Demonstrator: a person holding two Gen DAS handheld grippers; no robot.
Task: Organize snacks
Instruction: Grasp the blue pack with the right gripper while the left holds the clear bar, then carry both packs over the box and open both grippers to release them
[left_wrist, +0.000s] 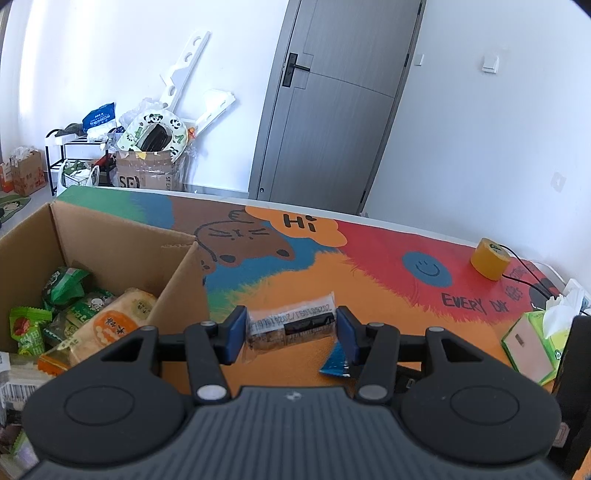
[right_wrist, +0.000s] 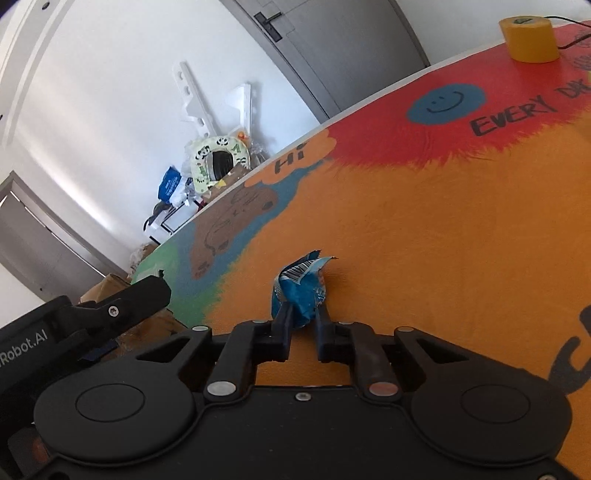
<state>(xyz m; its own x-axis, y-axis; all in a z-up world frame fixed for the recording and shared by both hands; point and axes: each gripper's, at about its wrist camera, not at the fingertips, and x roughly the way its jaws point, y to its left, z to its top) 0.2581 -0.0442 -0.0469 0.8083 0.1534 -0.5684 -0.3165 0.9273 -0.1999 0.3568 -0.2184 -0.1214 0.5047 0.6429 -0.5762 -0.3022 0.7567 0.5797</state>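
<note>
In the left wrist view, my left gripper (left_wrist: 291, 334) is shut on a clear-wrapped dark snack bar (left_wrist: 291, 325) and holds it crosswise between its blue pads, above the colourful table mat (left_wrist: 369, 291). A cardboard box (left_wrist: 122, 240) with several snack packets (left_wrist: 110, 321) stands at the left. A blue snack packet's corner (left_wrist: 336, 360) shows under the right finger. In the right wrist view, my right gripper (right_wrist: 303, 314) is shut on that crumpled blue snack packet (right_wrist: 301, 288), just above the mat (right_wrist: 443, 240). The left gripper's body (right_wrist: 92, 317) shows at the left.
A yellow tape roll (left_wrist: 489, 258) with a black cable stands at the far right of the table; it also shows in the right wrist view (right_wrist: 528, 37). A green tissue box (left_wrist: 543, 339) sits at the right edge. Clutter and a door lie beyond the table.
</note>
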